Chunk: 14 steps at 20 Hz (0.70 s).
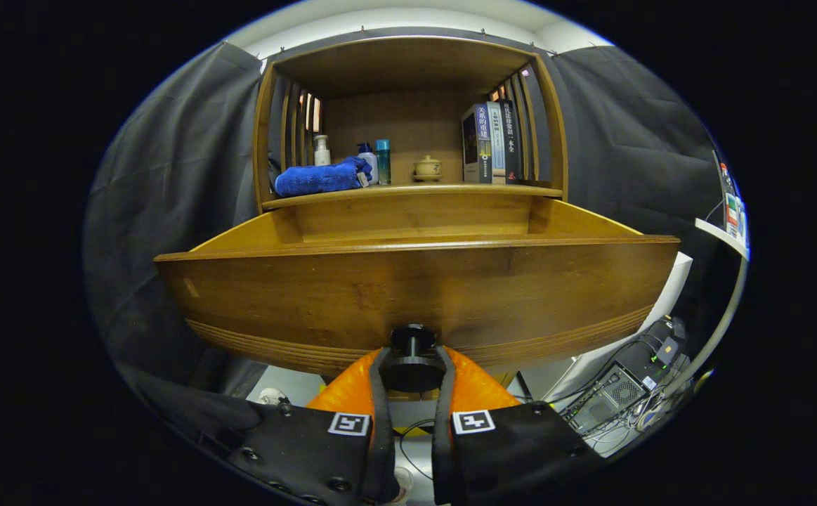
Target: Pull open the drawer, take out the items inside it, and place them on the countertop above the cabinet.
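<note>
One gripper [412, 371] in play, both fingers clamped on the black drawer knob [412, 358], which sits between them at the bottom centre of the drawer front [415, 295]. Grasp looks square: knob disc pinched on either side, stem running straight ahead into the wood.

Landmark = knob.
- Drawer front: directly beyond the knob, long axis running side to side across the line of the fingers.
- Drawer box [415, 225]: beyond and above the knob; side walls and bare inner back wall visible, so the drawer stands well pulled out of the cabinet. Floor of the box hidden behind the front panel's top edge; cannot tell what items lie inside.
- Countertop [415, 188]: further beyond and above the knob, past the drawer's back wall. Already on it: rolled blue towel [320, 177], pump bottle [321, 150], two more small bottles [376, 161], small lidded cup [427, 167], row of books [491, 143].

Key relation for next move (judgement): contents lie up and forward of the gripper, over the front panel's rim, while the pull axis runs straight back along the fingers. Opening step looks nearly or fully done. Retrieval would need the fingers released from the knob, then lifted above the rim and tipped down into the box.

Risk: reaching blind over the rim, contents unseen
</note>
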Available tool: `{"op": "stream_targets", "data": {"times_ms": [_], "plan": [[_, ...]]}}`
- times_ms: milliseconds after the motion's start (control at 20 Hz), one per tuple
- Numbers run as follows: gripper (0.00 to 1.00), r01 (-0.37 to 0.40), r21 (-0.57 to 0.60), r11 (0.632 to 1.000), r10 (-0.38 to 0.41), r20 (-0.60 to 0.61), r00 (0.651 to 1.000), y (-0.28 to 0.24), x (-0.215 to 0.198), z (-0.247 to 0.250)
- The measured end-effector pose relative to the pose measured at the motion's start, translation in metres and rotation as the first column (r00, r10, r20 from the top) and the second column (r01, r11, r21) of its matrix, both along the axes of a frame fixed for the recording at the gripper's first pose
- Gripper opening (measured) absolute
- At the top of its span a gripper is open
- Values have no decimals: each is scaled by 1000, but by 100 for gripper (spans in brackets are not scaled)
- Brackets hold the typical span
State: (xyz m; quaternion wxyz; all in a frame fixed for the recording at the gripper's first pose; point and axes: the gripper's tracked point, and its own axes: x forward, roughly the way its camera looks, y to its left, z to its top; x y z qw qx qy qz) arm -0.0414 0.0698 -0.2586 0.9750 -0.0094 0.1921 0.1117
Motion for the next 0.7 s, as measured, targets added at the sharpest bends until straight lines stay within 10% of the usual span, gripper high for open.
{"op": "stream_targets", "data": {"times_ms": [200,400,700], "plan": [[21,13,29,999,-14,25,1000,2,1,4],[40,16,-16,1000,-16,10,1000,2,2,4],[99,36,16,999,-36,58,998,-4,6,31]]}}
